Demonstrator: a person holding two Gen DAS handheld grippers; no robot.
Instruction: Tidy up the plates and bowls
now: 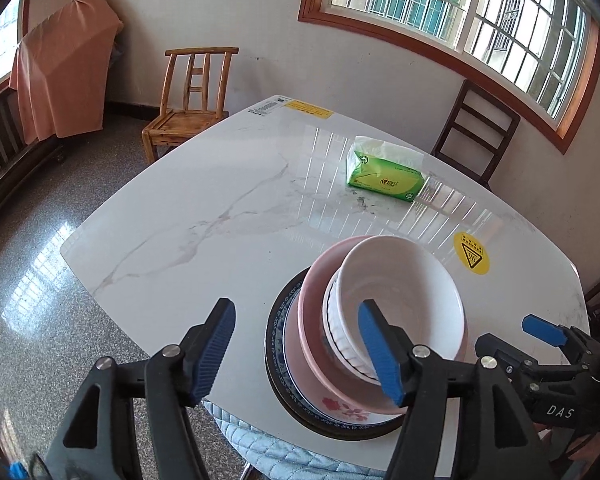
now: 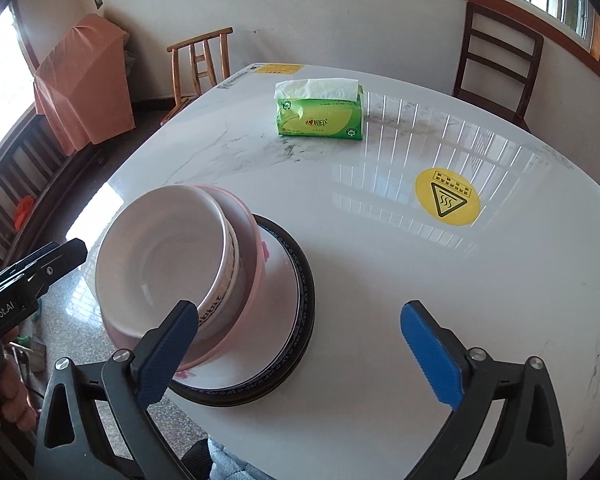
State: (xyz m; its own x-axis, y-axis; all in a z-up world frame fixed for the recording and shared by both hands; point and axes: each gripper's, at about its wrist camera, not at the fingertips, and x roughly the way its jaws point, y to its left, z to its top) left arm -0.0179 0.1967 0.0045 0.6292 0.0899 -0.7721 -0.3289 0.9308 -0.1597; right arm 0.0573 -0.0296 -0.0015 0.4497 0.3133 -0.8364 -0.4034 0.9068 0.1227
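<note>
A stack of dishes stands near the table's front edge. A white bowl sits on top of a ribbed white bowl inside a pink bowl. Under them lie a white flowered plate and a dark blue-rimmed plate. My left gripper is open, above the stack's left side. My right gripper is open, just right of the stack, and shows in the left wrist view.
A green tissue pack lies at the back of the white marble table. A yellow warning sticker is on the table's right. Wooden chairs stand behind the table.
</note>
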